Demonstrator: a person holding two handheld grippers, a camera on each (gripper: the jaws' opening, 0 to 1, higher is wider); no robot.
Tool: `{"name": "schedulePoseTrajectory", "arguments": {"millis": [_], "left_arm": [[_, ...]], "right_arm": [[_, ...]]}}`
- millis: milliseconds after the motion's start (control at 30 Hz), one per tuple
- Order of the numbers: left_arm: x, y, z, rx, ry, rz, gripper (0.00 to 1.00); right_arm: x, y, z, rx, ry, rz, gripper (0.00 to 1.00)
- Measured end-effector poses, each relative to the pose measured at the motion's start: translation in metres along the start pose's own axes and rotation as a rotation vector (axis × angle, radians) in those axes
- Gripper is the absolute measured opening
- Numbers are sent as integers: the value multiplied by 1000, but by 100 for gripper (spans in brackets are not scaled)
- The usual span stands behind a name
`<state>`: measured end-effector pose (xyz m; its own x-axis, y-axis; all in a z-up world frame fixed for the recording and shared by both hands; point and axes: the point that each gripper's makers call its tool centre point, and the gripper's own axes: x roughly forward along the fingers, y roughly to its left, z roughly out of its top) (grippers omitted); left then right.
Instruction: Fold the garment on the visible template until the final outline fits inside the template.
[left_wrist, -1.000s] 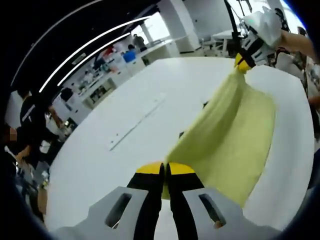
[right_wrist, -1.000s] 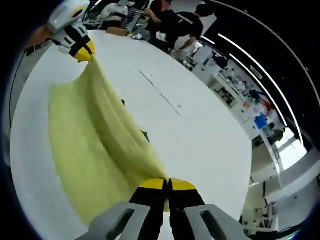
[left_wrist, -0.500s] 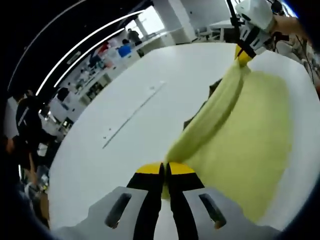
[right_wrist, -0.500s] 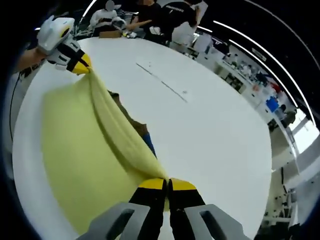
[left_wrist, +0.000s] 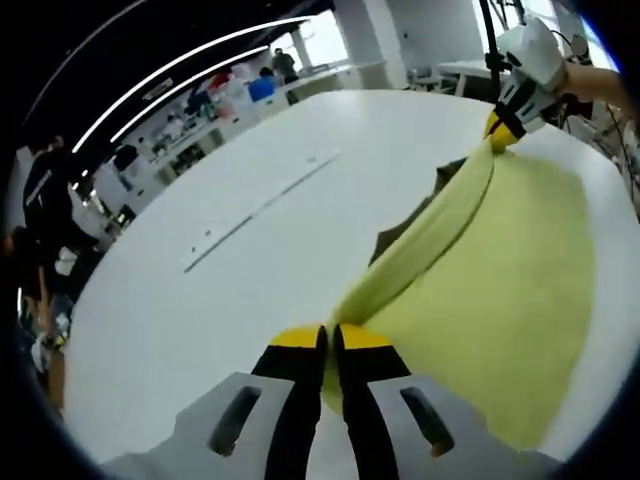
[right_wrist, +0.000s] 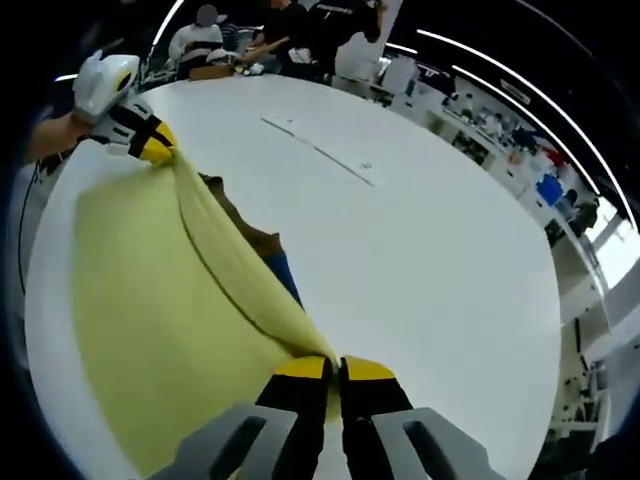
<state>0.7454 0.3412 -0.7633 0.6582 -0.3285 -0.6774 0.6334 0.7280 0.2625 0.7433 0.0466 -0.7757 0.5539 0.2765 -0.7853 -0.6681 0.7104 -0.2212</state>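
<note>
White table (left_wrist: 200, 300), both grippers (left_wrist: 329, 345) (right_wrist: 332, 372) clamped on yellow garment (left_wrist: 500, 270); blue patch (right_wrist: 283, 272) in right gripper view.

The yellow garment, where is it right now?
The yellow garment hangs stretched over the white table, one edge clamped between the left gripper and the right gripper, each at the bottom of its own view.

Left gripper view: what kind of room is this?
Probably an open lab or workshop. A big white table runs into the room, cluttered benches and shelves line the far wall, people work at the table's far end, and long strip lights hang overhead.
</note>
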Motion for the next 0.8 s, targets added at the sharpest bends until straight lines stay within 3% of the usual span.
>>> {"name": "schedulePoseTrajectory", "arguments": {"millis": [333, 500, 667, 733, 800], "left_arm": [[-14, 1, -2, 56, -55, -78, 14], [-12, 0, -10, 112, -50, -93, 21], [-7, 4, -12, 207, -28, -56, 19], [-5, 5, -11, 245, -21, -41, 17], [-3, 7, -10, 291, -18, -23, 15]], "right_arm": [[-17, 3, 13, -56, -62, 28, 12], [-20, 15, 10, -183, -50, 69, 18], [-14, 26, 0, -234, -25, 96, 20], [-10, 27, -10, -283, 18, 95, 21], [-7, 29, -9, -268, -1, 105, 19]]}}
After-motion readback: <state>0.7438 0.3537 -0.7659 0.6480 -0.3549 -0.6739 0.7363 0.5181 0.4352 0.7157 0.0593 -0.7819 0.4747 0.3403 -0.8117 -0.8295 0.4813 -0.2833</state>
